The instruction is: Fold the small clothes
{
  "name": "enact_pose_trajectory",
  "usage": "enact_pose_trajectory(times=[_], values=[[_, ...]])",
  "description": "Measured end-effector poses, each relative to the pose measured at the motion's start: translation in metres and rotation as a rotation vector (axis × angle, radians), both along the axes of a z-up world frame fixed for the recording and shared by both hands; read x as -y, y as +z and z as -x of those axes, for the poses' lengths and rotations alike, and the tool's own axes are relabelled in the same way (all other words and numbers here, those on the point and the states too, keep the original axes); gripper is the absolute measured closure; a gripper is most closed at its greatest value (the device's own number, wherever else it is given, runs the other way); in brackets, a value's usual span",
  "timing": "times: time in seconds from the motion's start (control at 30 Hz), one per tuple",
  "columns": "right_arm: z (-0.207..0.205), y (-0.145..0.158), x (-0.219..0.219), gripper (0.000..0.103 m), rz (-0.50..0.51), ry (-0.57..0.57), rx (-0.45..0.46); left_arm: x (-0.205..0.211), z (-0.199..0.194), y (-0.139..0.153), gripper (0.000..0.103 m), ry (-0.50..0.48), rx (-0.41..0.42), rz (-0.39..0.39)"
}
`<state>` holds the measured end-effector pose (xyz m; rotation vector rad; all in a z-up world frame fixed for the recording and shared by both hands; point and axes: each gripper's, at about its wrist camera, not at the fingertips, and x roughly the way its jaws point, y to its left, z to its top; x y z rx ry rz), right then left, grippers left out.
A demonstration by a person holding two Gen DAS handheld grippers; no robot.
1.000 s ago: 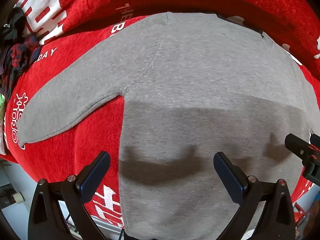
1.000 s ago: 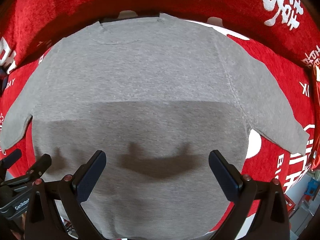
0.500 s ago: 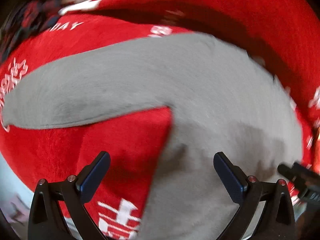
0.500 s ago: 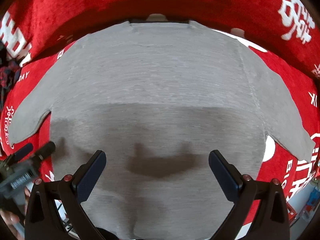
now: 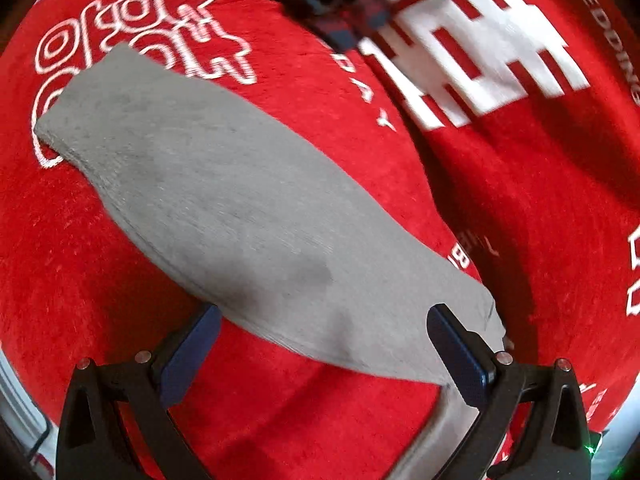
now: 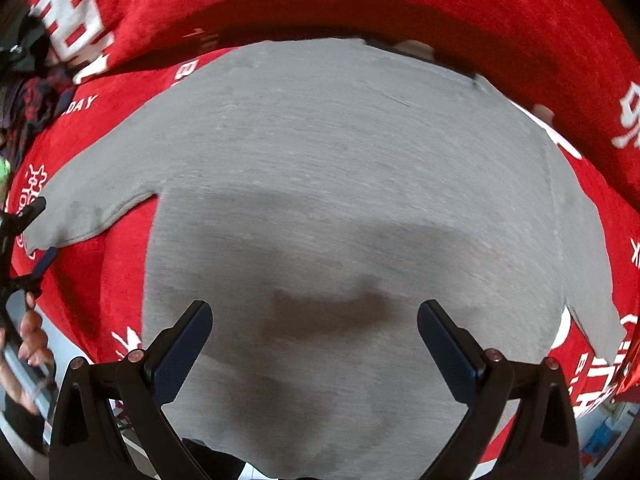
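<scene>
A small grey long-sleeved sweater (image 6: 340,200) lies flat on a red cloth with white lettering (image 6: 360,4). My right gripper (image 6: 316,340) is open and empty above the sweater's lower body. My left gripper (image 5: 320,344) is open and empty over the sweater's left sleeve (image 5: 224,208), near where the sleeve joins the body. The sleeve stretches away to its cuff (image 5: 76,116). In the right wrist view the left gripper (image 6: 24,240) shows at the left edge beside the sleeve cuff.
A heap of dark plaid clothes (image 5: 344,4) lies at the far edge of the red cloth (image 5: 520,200), also seen in the right wrist view (image 6: 36,92). The table's front edge (image 6: 80,344) runs close below the grippers.
My left gripper has swung left from the sweater's body to over the left sleeve. My right gripper has shifted slightly left over the body. Both stay open.
</scene>
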<state>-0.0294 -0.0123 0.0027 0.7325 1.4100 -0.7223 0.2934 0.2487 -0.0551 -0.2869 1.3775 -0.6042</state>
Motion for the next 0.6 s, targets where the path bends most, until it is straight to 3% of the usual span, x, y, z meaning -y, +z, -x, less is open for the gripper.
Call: enact_pose_trajectory(times=[0.23,0.4,0.6], values=[[-0.032,-0.004,-0.011,0.001,-0.022,0.041,0.014,-0.005,-0.008,0.003,0.0,0.002,0.006,0.105],[-0.045,-0.001,-0.019,0.001,-0.028,0.067,0.024,0.006,-0.01,0.001,0.0,0.034,0.014,0.099],[-0.053,-0.004,-0.027,0.001,-0.041,0.092,0.012,0.034,-0.023,-0.001,0.002,0.065,0.055,0.028]])
